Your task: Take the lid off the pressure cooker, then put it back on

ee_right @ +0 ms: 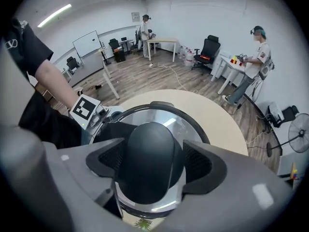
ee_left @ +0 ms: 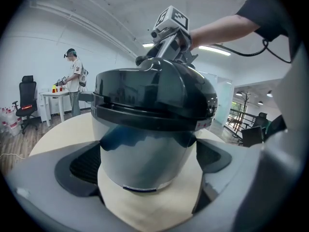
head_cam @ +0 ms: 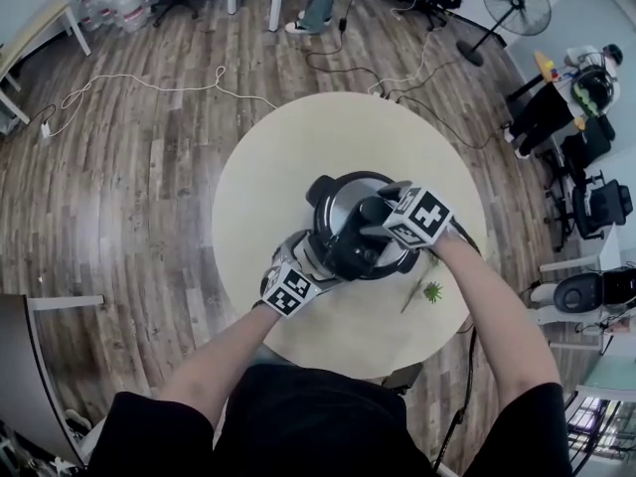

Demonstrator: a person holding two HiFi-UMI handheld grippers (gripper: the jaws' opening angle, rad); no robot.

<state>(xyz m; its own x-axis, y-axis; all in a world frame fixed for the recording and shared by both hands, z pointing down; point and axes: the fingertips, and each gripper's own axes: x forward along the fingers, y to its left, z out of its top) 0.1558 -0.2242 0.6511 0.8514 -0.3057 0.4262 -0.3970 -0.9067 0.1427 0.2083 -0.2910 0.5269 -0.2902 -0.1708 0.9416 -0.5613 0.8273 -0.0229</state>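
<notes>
1 pressure cooker (ee_left: 145, 158), 1 lid (ee_left: 154, 93), 1 table (head_cam: 288, 157), 1 green sprig (head_cam: 432, 291), 2 grippers: left gripper (head_cam: 316, 258), right gripper (head_cam: 376, 217).

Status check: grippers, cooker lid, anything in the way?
Left gripper shut on silver steel pressure cooker body. Right gripper shut on black domed lid knob; lid on. Small green sprig on round beige table, beside cooker, not blocking.

Looks like an open-plan office doubling as some kind of test lab: wood-plank floor (head_cam: 129, 177), rolling office chairs (ee_right: 207, 50), a whiteboard (ee_right: 87, 43), white desks (ee_right: 161, 45) and strip lights (ee_right: 53, 14) overhead. There are also cables (head_cam: 149, 82) trailing across the floor, a pedestal fan (head_cam: 515, 3), packs of water bottles (head_cam: 111, 6), and people (ee_right: 252, 69) in head-mounted gear standing at the desks.
</notes>
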